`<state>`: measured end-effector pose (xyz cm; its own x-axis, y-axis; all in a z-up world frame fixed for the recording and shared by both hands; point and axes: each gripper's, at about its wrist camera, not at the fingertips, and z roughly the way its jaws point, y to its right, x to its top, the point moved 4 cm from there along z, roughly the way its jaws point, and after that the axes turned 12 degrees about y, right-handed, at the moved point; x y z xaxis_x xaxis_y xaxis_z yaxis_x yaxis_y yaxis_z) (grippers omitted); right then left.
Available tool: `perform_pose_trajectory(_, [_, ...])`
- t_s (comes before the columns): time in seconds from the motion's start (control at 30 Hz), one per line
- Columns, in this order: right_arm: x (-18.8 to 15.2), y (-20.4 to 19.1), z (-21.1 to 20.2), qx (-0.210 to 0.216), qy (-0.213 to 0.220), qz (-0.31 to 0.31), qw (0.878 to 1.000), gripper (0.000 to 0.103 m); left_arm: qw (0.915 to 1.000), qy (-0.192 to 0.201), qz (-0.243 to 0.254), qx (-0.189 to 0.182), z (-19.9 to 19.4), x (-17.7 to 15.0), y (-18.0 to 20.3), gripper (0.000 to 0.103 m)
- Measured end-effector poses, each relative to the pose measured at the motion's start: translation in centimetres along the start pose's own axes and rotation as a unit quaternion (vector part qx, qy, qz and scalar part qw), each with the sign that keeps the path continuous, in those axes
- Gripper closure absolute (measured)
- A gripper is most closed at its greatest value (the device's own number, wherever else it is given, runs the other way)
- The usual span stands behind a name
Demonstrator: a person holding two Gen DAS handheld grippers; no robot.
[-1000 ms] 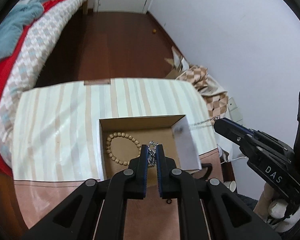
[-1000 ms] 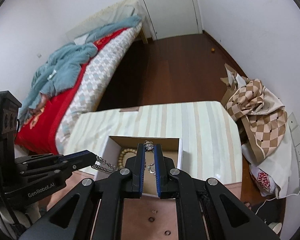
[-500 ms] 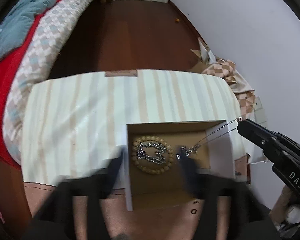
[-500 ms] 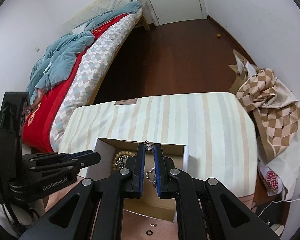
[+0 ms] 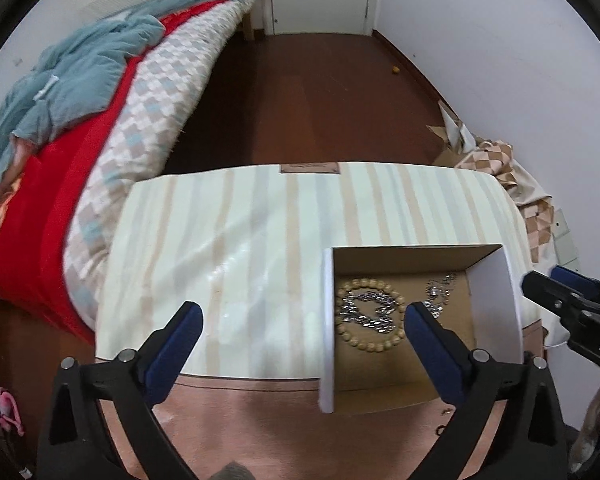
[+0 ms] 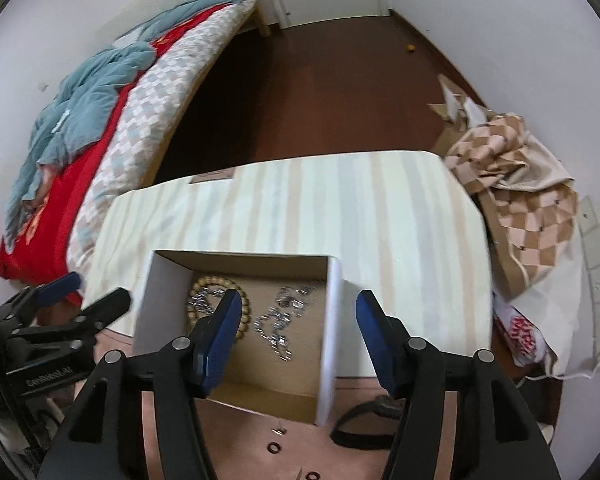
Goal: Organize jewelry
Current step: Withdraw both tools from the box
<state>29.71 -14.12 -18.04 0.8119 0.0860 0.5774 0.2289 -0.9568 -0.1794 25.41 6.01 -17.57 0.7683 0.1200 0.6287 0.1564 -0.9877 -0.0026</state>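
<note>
An open cardboard box [image 5: 400, 376] with white outer walls sat at the near edge of the table [image 5: 260, 412]. Inside it lay a ring of pale wooden beads [image 5: 370, 346] with a silver chain [image 5: 366, 310] coiled in a heap within the ring and partly over it. Just beside the beads, toward the box's right wall, a second silver chain [image 6: 278, 322] lay in a loose tangle on the brown floor of the box — apart from the bead ring, though close to it.

The left claw [image 5: 302, 316] hung above the box's left wall, its blue-padded jaws opening and already spread very wide, with nothing between them. One pad stood over the cloth, the other over the box interior. The right claw [image 6: 296, 308] pointed down over the box's right half; its jaws were opening too, and nothing was pinched — the second chain lay on the box floor below the gap, free of the pads.

A striped cloth [image 5: 260, 240] in cream, tan and pale grey covered the far part of the table, and the box rested partly on it. The near strip of table was bare pinkish-brown, with a few small rings [image 6: 274, 448] lying on it in front of the box and a black strap [image 6: 360, 420] beside the box's right corner.

Beyond lay a dark wooden floor [image 5: 320, 100], a bed [image 5: 148, 100] with a checked cover, a red blanket and a crumpled teal throw, white walls, and a checked brown bundle [image 6: 516, 176] on the right.
</note>
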Motion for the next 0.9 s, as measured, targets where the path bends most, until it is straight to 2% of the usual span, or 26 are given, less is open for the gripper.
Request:
perform_pose_trajectory(0.03, [-0.3,0.2,-0.2,-0.012,0.002,-0.002,1.000,0.036,1.0000,0.002,0.001,0.003,-0.1,-0.2,-0.1,0.000])
perform_pose_trajectory(0.1, [-1.1,0.3,-0.7,-0.040,0.006,-0.014,0.999,0.014,0.9999,0.005,-0.001,0.012,-0.4,-0.8,-0.3,0.000])
perform_pose_trajectory(0.17, [-2.1,0.2,-0.9,-0.069,0.008,-0.031,0.997,0.006,0.9999,0.006,-0.001,0.015,-0.6,-1.5,-0.3,0.000])
perform_pose_trajectory(0.27, [-3.6,-0.2,-0.9,-0.085,-0.001,-0.044,0.995,0.005,0.9998,0.002,0.001,0.018,-0.8,-2.5,-0.2,0.000])
perform_pose_trajectory(0.47, [-5.4,-1.0,-1.4,-0.088,-0.002,-0.053,0.995,0.003,0.9998,-0.002,0.003,0.022,-1.7,-3.9,0.0,0.000])
perform_pose_trajectory(0.7, [-5.7,-1.7,-3.4,-0.089,0.012,-0.055,0.994,0.003,0.9991,0.025,-0.004,0.033,-4.3,-4.0,0.0,0.000])
perform_pose_trajectory(0.9, [-5.6,-2.1,-6.2,-0.092,0.034,-0.052,0.994,0.003,0.9986,0.044,-0.012,0.028,-7.1,-4.1,0.1,0.000])
